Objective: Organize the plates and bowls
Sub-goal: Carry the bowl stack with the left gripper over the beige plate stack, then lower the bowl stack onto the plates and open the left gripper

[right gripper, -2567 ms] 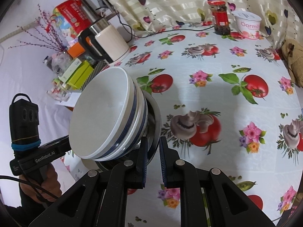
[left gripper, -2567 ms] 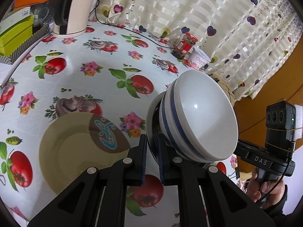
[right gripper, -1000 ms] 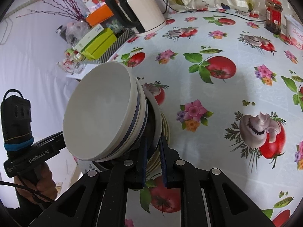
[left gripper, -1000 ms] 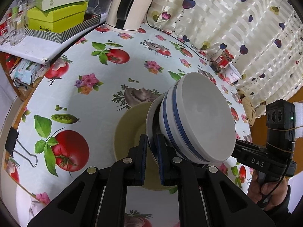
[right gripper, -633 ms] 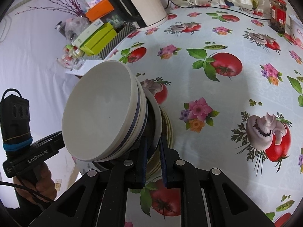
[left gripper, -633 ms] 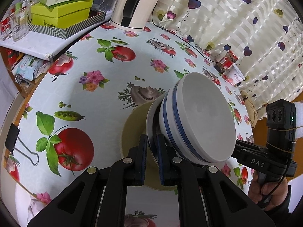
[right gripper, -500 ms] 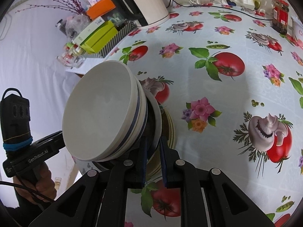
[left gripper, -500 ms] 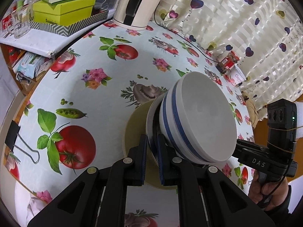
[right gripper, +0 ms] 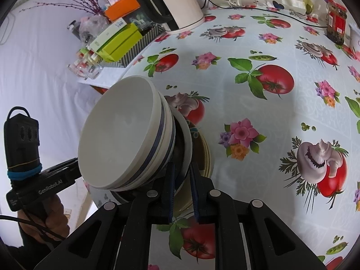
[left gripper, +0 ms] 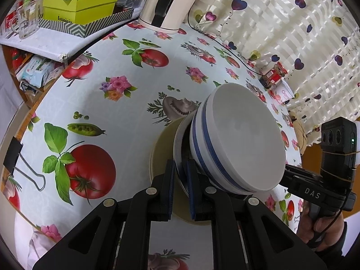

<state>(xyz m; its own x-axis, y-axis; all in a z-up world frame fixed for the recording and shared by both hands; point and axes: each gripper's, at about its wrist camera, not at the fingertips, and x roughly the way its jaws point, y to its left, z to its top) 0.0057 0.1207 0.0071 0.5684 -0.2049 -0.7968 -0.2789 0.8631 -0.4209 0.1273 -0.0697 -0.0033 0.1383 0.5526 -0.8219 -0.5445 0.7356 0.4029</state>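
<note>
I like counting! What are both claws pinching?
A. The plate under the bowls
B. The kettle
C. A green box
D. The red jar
A: the left claw and right claw each clamp the rim of the plate that carries the stacked bowls.

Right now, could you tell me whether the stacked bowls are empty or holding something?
Empty, as far as shown: the top bowl shows a bare white inside in both wrist views; the ones beneath are hidden.

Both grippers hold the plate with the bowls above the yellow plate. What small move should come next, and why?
Probably lower it gently: the white plate carrying the striped bowls hangs tilted over the yellow plate, both grippers shut on its rim.
</note>
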